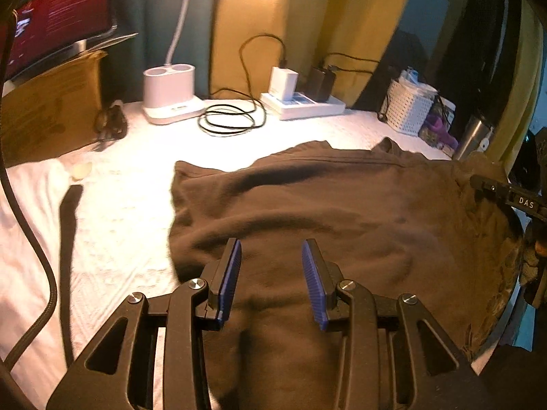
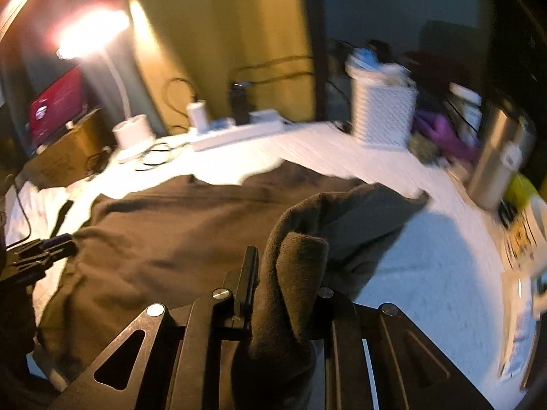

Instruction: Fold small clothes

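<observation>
Your right gripper (image 2: 283, 273) pinches the brown garment's (image 1: 324, 205) bunched edge while your left gripper (image 1: 271, 273) hovers open-jawed, so that thick fold may slip free.

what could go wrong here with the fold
The right gripper pinches only a bunched edge of the brown fleece garment, so the cloth could slip out mid-fold. The left gripper hangs open above the garment, pinning nothing, so the whole piece may drag across the white bedspread. A wide swing might reach the steel bottle.
</observation>
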The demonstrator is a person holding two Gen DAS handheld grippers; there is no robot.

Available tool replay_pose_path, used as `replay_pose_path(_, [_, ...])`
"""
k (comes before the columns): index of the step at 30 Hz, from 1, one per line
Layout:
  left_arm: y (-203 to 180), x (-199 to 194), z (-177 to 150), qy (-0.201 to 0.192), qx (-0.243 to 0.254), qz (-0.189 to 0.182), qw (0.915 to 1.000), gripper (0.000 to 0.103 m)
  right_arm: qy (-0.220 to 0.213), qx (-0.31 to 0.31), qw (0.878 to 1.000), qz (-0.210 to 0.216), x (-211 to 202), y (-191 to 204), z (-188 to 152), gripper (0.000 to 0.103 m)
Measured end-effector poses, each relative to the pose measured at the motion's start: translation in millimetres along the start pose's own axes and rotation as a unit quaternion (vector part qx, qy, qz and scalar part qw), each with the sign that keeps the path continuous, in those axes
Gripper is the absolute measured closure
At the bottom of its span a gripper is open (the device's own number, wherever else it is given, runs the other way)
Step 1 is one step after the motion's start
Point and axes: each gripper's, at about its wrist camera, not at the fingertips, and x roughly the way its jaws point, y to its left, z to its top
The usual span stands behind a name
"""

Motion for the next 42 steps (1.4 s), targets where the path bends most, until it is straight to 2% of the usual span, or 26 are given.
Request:
replay_pose_path(7, [22,-20,-9,-0.014,-0.022,0.008,0.9996,0.066,-0.001,-0.073,0.995,0.068,4,82,13,0.086])
replay_pose_path(17, [46,-50,-24,-0.04,-0.038,0.027,0.9981,0.066,0.026,-0.157,0.972,0.172,18,187,-10,0.086])
replay_pose_path(22, [53,-54,-31,-0.037,-0.044,0.035,0.9977,0.066,0.057,-0.183,0.962,0.195,32,218,-30,0.086])
replay_pose_path(28, [58,-63,-33,-0.038,-0.048,0.042,0.9973,0.065,0.093,-0.204,0.95,0.218,44,237,-55,0.086])
replay_pose_path(32, [59,-63,-34,-0.033,-0.05,0.048,0.997,0.065,0.109,-0.204,0.948,0.22,50,241,-66,0.083])
replay_pose_path(34, [56,-63,-35,-0.032,-0.048,0.047,0.9973,0.064,0.114,-0.204,0.945,0.228,49,241,-69,0.08])
replay_pose_path(35, [53,-62,-34,-0.03,-0.043,0.045,0.9976,0.064,0.115,-0.207,0.943,0.233,47,242,-71,0.075])
replay_pose_path(37, [49,-62,-33,-0.03,-0.034,0.044,0.998,0.063,0.114,-0.216,0.938,0.246,41,244,-74,0.056])
replay_pose_path(38, [45,-63,-32,-0.031,-0.03,0.045,0.9981,0.06,0.111,-0.219,0.936,0.254,37,246,-76,0.038])
replay_pose_path(39, [44,-64,-31,-0.033,-0.028,0.045,0.9981,0.058,0.105,-0.224,0.933,0.261,31,247,-78,0.033])
replay_pose_path(42, [35,-68,-28,-0.038,-0.021,0.043,0.9981,0.057,0.085,-0.222,0.937,0.257,16,240,-79,0.033])
